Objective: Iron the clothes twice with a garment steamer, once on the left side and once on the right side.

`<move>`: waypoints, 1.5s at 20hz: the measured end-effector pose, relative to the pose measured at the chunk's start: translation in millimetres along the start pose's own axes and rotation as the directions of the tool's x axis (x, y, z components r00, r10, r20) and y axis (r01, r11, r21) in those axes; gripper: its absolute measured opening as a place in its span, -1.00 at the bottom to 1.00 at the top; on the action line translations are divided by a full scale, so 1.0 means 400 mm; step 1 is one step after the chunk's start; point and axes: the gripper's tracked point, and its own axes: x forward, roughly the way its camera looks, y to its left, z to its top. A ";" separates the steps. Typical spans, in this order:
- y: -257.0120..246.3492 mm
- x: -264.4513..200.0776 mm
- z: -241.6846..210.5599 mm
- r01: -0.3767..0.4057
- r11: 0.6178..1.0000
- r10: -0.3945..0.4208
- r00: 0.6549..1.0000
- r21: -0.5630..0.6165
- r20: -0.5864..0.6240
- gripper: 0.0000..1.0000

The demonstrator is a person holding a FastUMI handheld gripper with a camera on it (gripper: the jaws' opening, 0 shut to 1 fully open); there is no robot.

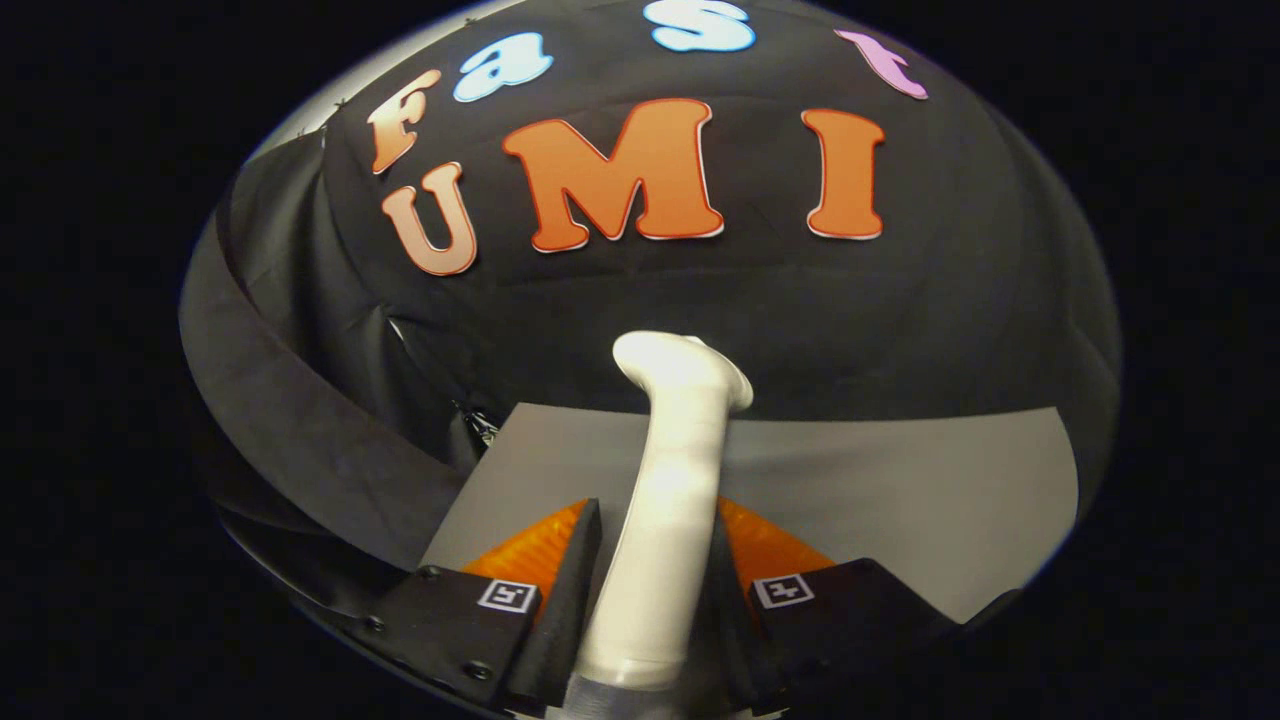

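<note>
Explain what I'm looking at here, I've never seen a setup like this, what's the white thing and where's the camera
The camera rides on a hand-held gripper that a person carries, and it looks forward along the gripper's two fingers. Those fingers are closed on the handle of a white garment steamer, which stands up between them with its head bent toward the booth's black cloth wall. Beyond the fingers lies a flat grey surface. I cannot tell from this view whether that grey sheet is the clothing to be steamed.
</note>
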 end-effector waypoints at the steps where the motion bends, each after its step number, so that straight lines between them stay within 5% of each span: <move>1: -0.001 0.008 0.005 -0.003 1.000 0.003 1.000 0.009 0.007 0.19; 7: 0.006 -0.023 0.005 0.011 1.000 -0.009 0.998 -0.026 0.062 -0.01; 16: 0.131 -0.218 -0.005 0.014 0.995 0.015 0.956 -0.099 0.292 -0.02; 21: 0.248 -0.377 -0.043 -0.007 0.994 0.056 0.892 -0.110 0.449 -0.03; 30: 0.429 -0.644 -0.158 0.065 0.997 -0.017 0.744 -0.047 0.668 -0.03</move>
